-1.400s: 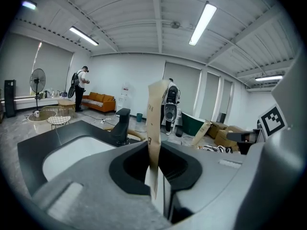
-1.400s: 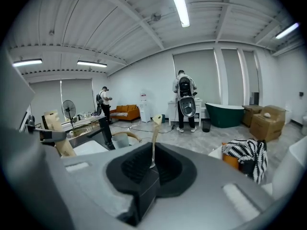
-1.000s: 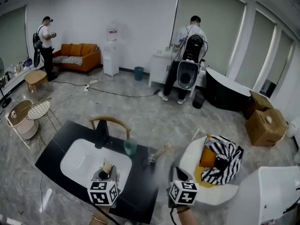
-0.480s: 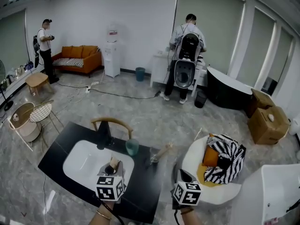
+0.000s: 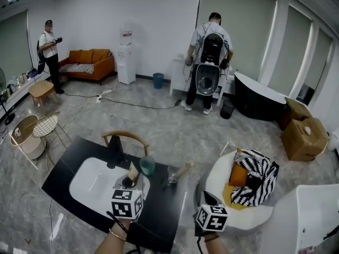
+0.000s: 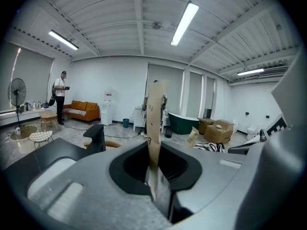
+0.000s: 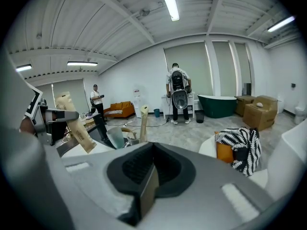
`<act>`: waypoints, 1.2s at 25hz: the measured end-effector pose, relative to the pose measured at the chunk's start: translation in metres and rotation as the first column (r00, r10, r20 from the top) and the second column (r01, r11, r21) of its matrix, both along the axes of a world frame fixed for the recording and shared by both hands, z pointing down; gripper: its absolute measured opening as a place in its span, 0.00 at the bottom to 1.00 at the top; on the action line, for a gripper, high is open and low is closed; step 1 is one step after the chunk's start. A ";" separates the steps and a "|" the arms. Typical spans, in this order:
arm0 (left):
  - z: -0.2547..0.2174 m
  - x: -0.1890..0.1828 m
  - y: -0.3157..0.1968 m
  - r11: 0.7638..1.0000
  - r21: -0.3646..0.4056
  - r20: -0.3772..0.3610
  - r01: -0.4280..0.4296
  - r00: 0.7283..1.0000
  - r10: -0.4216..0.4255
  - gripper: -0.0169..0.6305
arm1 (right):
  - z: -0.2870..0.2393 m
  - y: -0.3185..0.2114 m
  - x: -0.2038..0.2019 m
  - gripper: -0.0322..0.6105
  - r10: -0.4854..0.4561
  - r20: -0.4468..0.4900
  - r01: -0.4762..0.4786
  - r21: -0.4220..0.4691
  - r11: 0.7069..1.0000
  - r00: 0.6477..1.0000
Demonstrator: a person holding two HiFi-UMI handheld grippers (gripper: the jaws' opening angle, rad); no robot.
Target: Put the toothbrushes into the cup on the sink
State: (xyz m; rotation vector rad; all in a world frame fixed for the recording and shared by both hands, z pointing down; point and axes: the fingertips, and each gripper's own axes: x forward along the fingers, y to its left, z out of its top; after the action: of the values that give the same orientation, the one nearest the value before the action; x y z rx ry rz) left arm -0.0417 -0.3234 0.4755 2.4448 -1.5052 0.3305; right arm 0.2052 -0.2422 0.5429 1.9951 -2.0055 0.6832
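Observation:
My left gripper hangs over the white basin of the black sink counter, shut on a beige paper-wrapped toothbrush that stands nearly upright. In the left gripper view the wrapped toothbrush rises from between the closed jaws of the left gripper. The pale green cup stands on the counter just right of that toothbrush. A second toothbrush leans in a small glass further right. My right gripper is at the counter's right end, shut and empty. From there the right gripper faces the green cup.
A black faucet stands at the basin's back, with a wooden chair behind it. A white armchair with a striped cushion sits to the right. One person works at a far counter; another person stands by an orange sofa.
My left gripper has carried the wrapped toothbrush forward and to the right, closer to the green cup. The right gripper has hardly moved.

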 end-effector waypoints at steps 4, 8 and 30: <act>-0.006 0.008 -0.008 1.000 0.011 0.002 -0.015 1.000 0.015 0.08 | 0.001 -0.003 0.001 0.06 -0.002 0.006 0.002 -0.003 1.000 1.000; -0.015 0.016 -0.018 0.999 0.025 -0.011 -0.031 0.999 0.032 0.08 | 0.001 -0.007 0.003 0.06 -0.005 0.007 0.005 -0.007 1.000 1.000; -0.043 0.019 -0.077 0.993 0.114 -0.028 -0.022 0.999 0.026 0.08 | 0.019 -0.036 0.003 0.06 -0.020 0.010 0.020 -0.047 0.999 1.000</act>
State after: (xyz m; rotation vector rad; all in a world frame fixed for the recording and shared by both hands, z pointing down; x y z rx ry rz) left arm -0.0232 -0.3999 0.4324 2.5452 -1.5230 0.2181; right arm 0.2077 -0.2778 0.5616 1.9465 -1.9931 0.7293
